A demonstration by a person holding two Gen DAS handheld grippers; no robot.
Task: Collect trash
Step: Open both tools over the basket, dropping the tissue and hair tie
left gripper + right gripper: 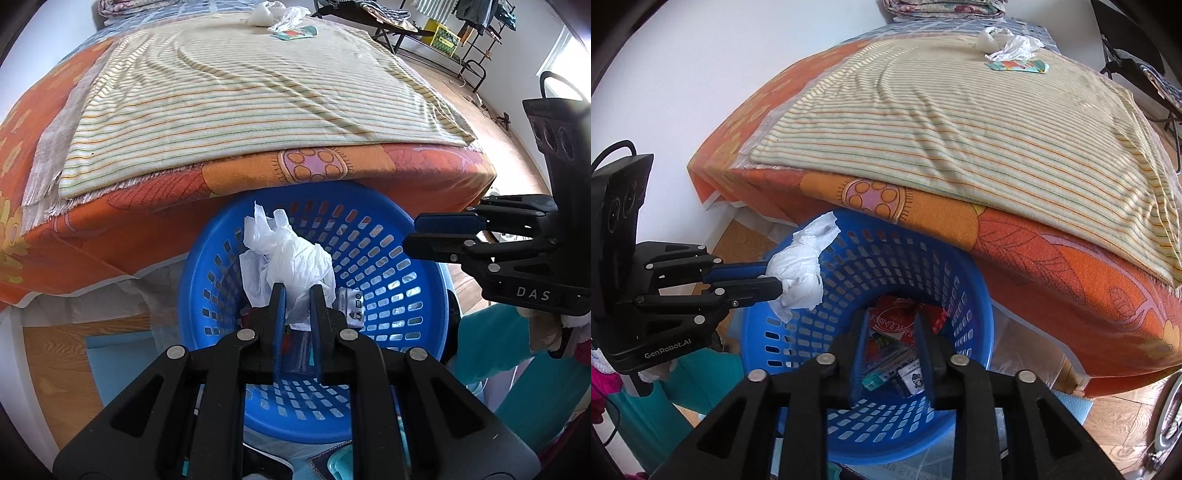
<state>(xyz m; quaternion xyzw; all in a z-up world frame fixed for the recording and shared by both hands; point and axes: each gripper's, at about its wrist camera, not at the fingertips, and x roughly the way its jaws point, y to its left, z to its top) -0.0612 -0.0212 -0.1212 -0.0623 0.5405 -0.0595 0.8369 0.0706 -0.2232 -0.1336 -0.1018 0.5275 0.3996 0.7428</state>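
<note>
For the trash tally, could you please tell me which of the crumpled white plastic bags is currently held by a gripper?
The crumpled white plastic bag over the blue basket, pinched by the left gripper. The other white bag lies untouched on the bed's far end.

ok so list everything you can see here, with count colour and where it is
basket: 1, blue, on the floor against the bed
crumpled plastic bag: 1, white, in left gripper, over the basket
wrappers in basket: several, red and mixed, basket bottom
loose trash: white plastic plus a colourful wrapper, far end of bed
striped sheet: 1, cream, on top of bed
bedspread: 1, orange, under the sheet
left gripper: black, shut on bag
right gripper: black, open, empty, over basket
</note>
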